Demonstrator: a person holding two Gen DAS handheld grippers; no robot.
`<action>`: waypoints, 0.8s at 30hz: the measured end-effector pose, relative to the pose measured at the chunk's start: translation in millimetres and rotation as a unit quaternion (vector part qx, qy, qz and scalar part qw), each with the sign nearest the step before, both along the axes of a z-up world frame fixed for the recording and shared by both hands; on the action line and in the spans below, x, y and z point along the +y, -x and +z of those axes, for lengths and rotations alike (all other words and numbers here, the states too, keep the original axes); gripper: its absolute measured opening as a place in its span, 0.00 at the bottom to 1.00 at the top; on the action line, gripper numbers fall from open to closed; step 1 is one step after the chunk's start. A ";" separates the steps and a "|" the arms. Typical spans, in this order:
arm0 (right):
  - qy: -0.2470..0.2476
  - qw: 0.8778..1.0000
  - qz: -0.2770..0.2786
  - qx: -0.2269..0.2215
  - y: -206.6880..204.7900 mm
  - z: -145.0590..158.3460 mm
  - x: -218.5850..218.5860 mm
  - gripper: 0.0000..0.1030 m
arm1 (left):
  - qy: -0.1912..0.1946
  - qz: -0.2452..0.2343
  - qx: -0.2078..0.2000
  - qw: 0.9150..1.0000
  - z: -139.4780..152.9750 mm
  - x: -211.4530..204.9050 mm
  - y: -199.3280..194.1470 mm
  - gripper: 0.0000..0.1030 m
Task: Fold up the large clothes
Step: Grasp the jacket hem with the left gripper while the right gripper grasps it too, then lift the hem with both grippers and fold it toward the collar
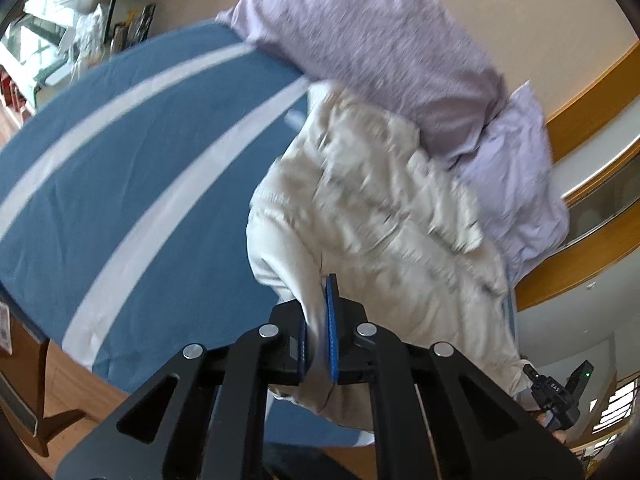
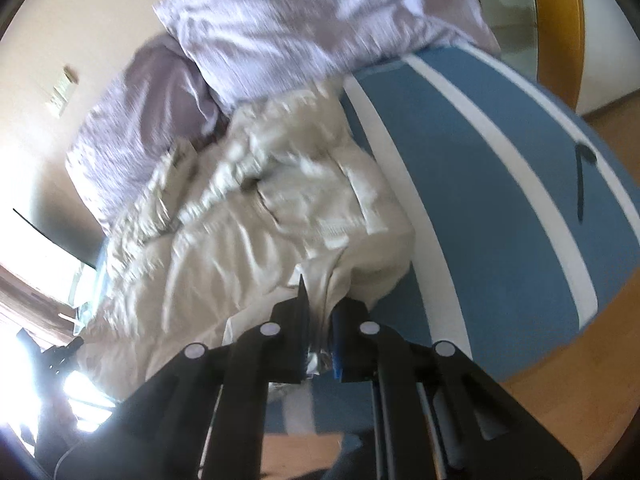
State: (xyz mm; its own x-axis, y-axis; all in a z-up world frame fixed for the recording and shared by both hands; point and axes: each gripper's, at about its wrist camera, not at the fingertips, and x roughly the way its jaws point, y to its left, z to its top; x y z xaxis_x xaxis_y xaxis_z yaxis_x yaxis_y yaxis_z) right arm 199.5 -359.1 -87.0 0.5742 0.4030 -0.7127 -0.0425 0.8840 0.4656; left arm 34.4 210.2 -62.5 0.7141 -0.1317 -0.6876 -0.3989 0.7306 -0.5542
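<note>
The cream jacket (image 1: 372,208) lies crumpled on the bed (image 1: 132,184), its far end against two lilac pillows (image 1: 372,40) at the head and its near edge drawn toward the foot. It looks puffy and soft, probably light for its bulk, with ribbed cuffs or hem and a smooth shell that could slide on the blue striped cover. A limp thing like this will sag between two holds, so edges and corners are the sensible places to take it: hem, cuff or shoulder seam, not the loose middle.

The left gripper (image 1: 318,332) has its blue-padded fingers (image 1: 332,328) clamped on a fold of the jacket's near edge. The right gripper (image 2: 320,332) likewise pinches a bunched fold of the jacket (image 2: 248,216) between its fingers, at what seems the other side of the same near edge. Both views are blurred. The right gripper shows small at the lower right of the left view, past the jacket.
</note>
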 end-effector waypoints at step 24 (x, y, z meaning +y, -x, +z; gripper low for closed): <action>-0.015 0.994 -0.017 -0.111 -127.0 90.7 26.1 0.09 | -0.067 0.033 -0.068 0.995 88.9 21.9 -116.5 0.03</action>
